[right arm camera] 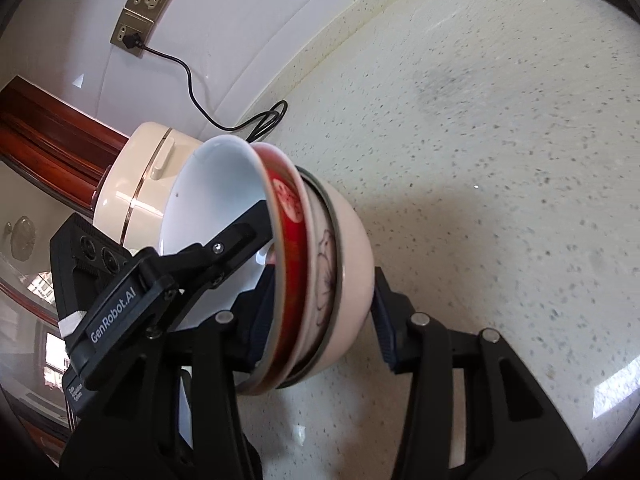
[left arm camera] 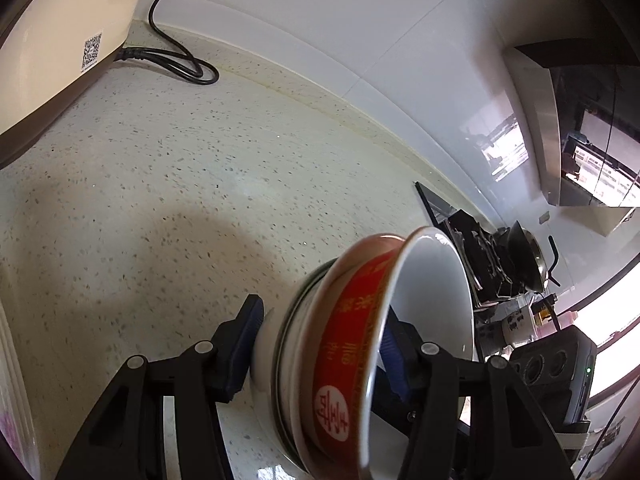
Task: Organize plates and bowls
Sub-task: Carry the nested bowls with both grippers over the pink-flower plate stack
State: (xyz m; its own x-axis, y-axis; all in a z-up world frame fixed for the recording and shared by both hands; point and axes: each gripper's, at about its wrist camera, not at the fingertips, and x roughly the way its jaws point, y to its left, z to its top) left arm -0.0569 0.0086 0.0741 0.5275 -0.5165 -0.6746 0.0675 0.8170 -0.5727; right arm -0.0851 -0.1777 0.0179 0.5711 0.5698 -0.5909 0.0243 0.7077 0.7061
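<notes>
Speckled pale countertop (left arm camera: 168, 184) fills both views, with a cream rice cooker (right arm camera: 136, 184) and its black cord (left arm camera: 180, 60) toward the upper left. Low in the frame, a nested stack of bowls (left arm camera: 352, 340) is tipped on its side, pinched by both the left gripper (left arm camera: 320, 356) and right gripper (right arm camera: 316, 324), one pad on the base, the other seemingly inside the red-banded top bowl. Keeping both hands moving together should stop the bowls sliding apart.

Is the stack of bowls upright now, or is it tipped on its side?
Tipped on its side: the stack of bowls has its rims standing nearly vertical, and the innermost white opening faces sideways.
</notes>
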